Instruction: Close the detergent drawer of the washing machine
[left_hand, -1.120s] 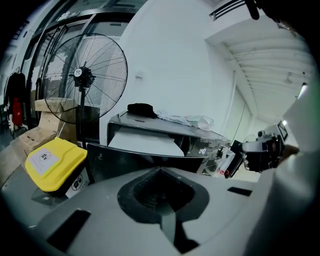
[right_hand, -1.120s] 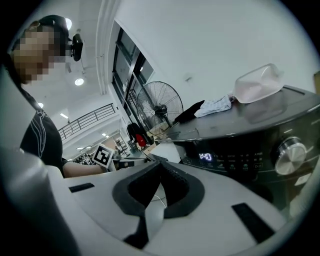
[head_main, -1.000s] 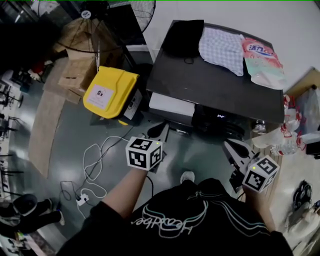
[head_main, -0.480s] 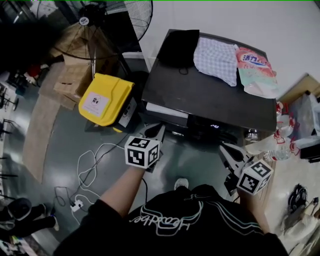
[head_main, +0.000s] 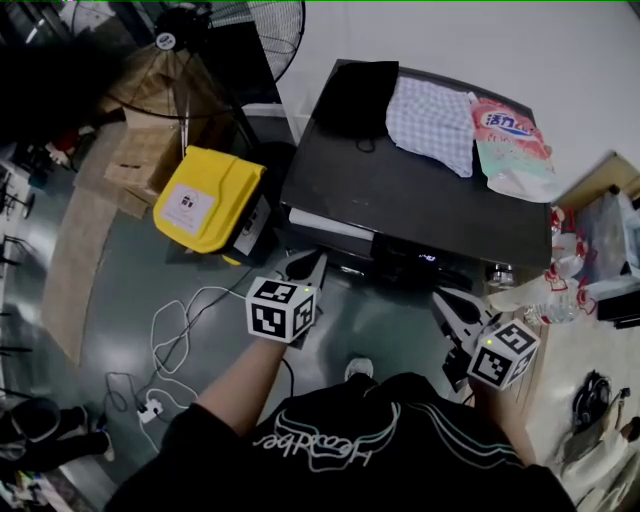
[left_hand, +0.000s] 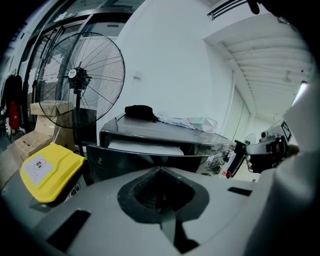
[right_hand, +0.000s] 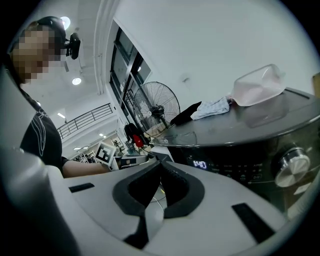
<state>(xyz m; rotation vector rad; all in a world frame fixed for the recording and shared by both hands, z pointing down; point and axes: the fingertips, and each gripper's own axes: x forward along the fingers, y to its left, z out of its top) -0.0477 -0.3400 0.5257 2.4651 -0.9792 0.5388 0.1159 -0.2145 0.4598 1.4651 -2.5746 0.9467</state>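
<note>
The dark washing machine (head_main: 420, 195) stands ahead of me. Its detergent drawer (head_main: 328, 226) is pulled out at the front left and shows a white inside. My left gripper (head_main: 306, 266) hovers just in front of the drawer, jaws shut and holding nothing. In the left gripper view the drawer's dark front (left_hand: 125, 162) stands straight ahead of my left gripper (left_hand: 160, 169), a little apart from it. My right gripper (head_main: 446, 301) is below the control panel, also shut and holding nothing. Past my right gripper (right_hand: 160, 161), the right gripper view shows the lit display (right_hand: 200, 164) and a knob (right_hand: 291, 161).
On the machine's top lie a black cloth (head_main: 360, 92), a checked cloth (head_main: 430, 108) and a detergent bag (head_main: 510, 140). A yellow box (head_main: 205, 198), cardboard boxes (head_main: 135, 150) and a standing fan (head_main: 200, 45) crowd the left. Cables (head_main: 180, 325) trail on the floor. Bags (head_main: 600, 260) sit at the right.
The machine has slid left and down in the head view. Both grippers have shifted slightly left and stay shut. The drawer is still out.
</note>
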